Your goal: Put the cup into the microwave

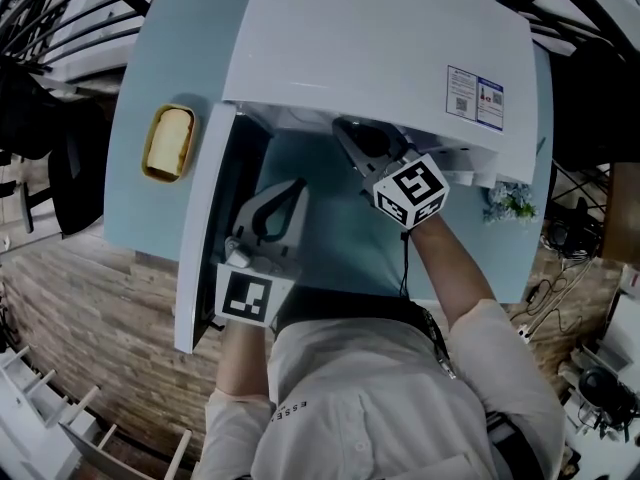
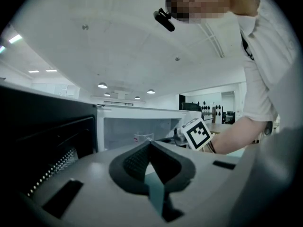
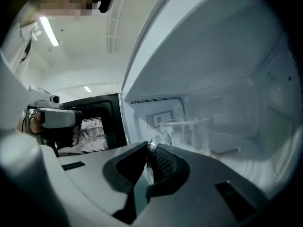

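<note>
A clear glass cup [image 3: 189, 131] stands inside the white microwave [image 1: 380, 38], whose door [image 1: 205, 228] hangs open to the left. My right gripper [image 3: 149, 148] reaches into the cavity and is shut on the cup's handle [image 3: 159, 142]. In the head view the right gripper [image 1: 352, 133] passes under the microwave's top, which hides the cup. My left gripper [image 1: 290, 190] is beside the open door in front of the cavity, its jaws shut with nothing between them. From the left gripper [image 2: 150, 144] view, the cup [image 2: 143, 138] shows faintly in the cavity beside the right gripper's marker cube [image 2: 196, 133].
A yellow dish with a piece of bread [image 1: 168, 141] lies on the pale blue table [image 1: 135, 168] left of the microwave. A small bunch of flowers [image 1: 510, 203] sits at the microwave's right. The dark door window [image 3: 92, 126] is to the left of the cavity.
</note>
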Demonstrator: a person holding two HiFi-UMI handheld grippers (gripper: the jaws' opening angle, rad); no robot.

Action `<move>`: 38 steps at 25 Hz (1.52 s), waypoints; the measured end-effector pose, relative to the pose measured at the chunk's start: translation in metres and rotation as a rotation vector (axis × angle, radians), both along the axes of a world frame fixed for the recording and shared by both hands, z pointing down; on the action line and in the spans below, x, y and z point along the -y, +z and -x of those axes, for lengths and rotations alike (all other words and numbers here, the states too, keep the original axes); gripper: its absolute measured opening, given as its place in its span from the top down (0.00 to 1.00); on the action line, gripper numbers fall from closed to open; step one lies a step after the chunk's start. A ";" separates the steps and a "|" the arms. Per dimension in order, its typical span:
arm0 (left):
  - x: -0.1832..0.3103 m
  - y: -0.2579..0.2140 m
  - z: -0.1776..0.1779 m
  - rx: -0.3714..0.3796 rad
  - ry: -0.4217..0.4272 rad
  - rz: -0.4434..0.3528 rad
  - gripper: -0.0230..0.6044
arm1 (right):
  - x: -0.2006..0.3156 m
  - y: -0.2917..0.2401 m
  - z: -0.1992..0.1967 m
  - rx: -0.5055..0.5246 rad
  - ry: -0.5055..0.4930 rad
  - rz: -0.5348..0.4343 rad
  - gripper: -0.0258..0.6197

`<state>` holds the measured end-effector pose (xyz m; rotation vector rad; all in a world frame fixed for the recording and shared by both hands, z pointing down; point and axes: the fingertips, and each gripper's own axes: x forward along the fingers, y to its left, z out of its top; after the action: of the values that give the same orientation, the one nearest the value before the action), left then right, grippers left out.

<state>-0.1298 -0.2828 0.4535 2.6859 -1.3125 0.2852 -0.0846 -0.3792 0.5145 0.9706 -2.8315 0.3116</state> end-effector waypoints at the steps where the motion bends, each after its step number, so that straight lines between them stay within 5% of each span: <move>1: 0.001 0.001 -0.001 -0.004 -0.001 0.001 0.96 | 0.002 0.001 0.000 -0.004 0.006 -0.002 0.93; 13: 0.005 0.001 -0.012 -0.013 0.013 -0.005 0.96 | 0.010 0.019 -0.005 -0.029 0.028 0.036 0.92; 17: 0.003 0.000 -0.016 -0.015 0.021 0.000 0.96 | 0.005 0.021 -0.003 -0.057 0.004 0.029 0.74; 34: -0.010 -0.039 -0.024 -0.051 0.092 -0.061 0.96 | -0.041 -0.036 -0.057 -0.026 0.269 -0.010 0.74; 38: -0.023 -0.060 -0.019 -0.054 0.106 -0.089 0.96 | -0.066 -0.065 -0.063 -0.019 0.314 -0.031 0.88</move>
<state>-0.1106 -0.2598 0.3939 2.8211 -1.1972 0.1682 -0.0214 -0.3128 0.4500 1.4186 -2.6682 0.2875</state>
